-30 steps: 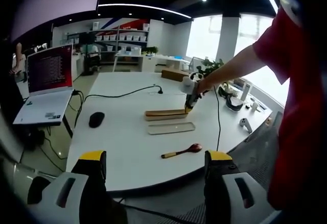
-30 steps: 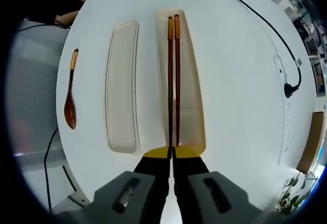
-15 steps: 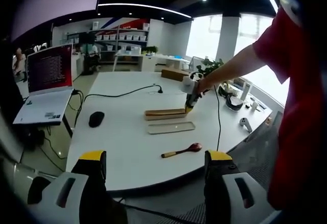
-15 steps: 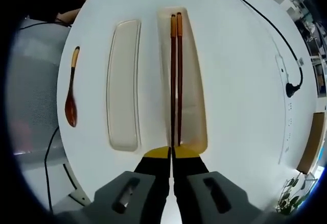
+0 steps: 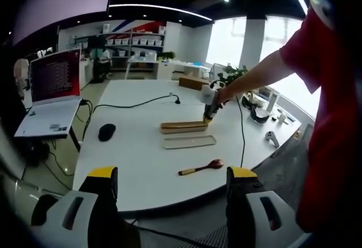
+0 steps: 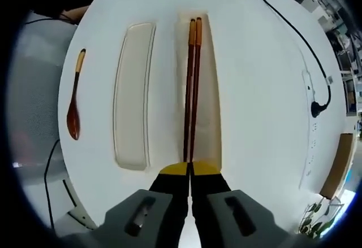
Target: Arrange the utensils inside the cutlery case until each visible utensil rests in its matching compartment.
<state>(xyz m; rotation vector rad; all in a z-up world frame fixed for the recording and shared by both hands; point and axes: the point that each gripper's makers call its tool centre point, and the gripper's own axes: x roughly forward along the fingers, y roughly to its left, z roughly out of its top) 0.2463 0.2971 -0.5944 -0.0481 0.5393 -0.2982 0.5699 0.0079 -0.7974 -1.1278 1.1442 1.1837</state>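
Note:
In the right gripper view my right gripper point(image 6: 190, 169) is shut on the near ends of two dark brown chopsticks point(image 6: 192, 90). They run lengthwise over the pale wooden cutlery case point(image 6: 210, 98), with their orange tips at its far end. Left of the case lies a clear lid point(image 6: 132, 95). Farther left, a brown spoon point(image 6: 73, 107) rests on the white table. The left gripper view has my left gripper point(image 5: 172, 174) open and held off the table's near edge. Beyond it are the spoon point(image 5: 202, 166), the lid point(image 5: 189, 141), the case point(image 5: 182, 126) and the right gripper point(image 5: 211, 114).
A black cable point(image 6: 294, 33) ends in a plug point(image 6: 317, 109) right of the case. A wooden box point(image 6: 339, 166) sits at the far right edge. A laptop point(image 5: 54, 87) and a black mouse point(image 5: 106, 131) are on the table's left side. A person's red sleeve point(image 5: 328, 78) is at the right.
The right gripper has drawn back a little with the chopsticks, so the case and lid look smaller. The left gripper has kept still.

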